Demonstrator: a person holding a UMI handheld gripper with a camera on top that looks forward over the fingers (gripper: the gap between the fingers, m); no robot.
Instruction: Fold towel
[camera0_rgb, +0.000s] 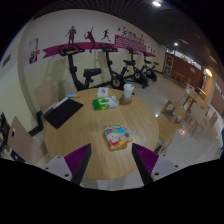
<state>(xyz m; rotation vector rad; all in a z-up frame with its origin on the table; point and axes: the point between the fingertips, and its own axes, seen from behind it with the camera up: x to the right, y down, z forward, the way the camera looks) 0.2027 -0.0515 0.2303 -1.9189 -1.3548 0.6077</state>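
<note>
My gripper (112, 166) is open, held above the near edge of a round wooden table (85, 135). Its purple pads (79, 160) stand wide apart with nothing pressed between them. A pale grey strip (111, 183) shows between the fingers at the table's near rim; I cannot tell whether it is the towel. Just ahead of the fingers, a colourful packet (116, 137) lies on the table. No other cloth is plainly visible.
Farther back on the table lie a flat black item (63, 111), a green packet (104, 101) and a white cup (128, 91). Exercise bikes (88, 74) line the rear wall. Chairs (190, 106) stand to the right, with one chair (24, 146) at the left.
</note>
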